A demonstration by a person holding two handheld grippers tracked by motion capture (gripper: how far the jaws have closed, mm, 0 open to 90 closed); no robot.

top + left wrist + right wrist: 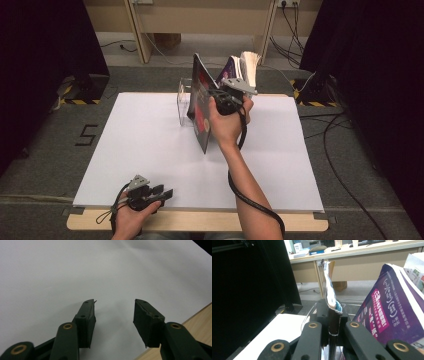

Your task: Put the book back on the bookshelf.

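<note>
Gripping a thin dark-covered magazine (200, 102) on edge, the right gripper (216, 94) is holding it upright just near of the clear acrylic stand (183, 100); the left gripper (164, 192) is resting with jaws apart at the table's (150, 145) near left edge.

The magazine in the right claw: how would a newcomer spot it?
Start at the white board, then its far edge with the clear stand. The magazine hangs there in the right claw, dark-covered and raised on edge, unlike the purple one behind.
</note>
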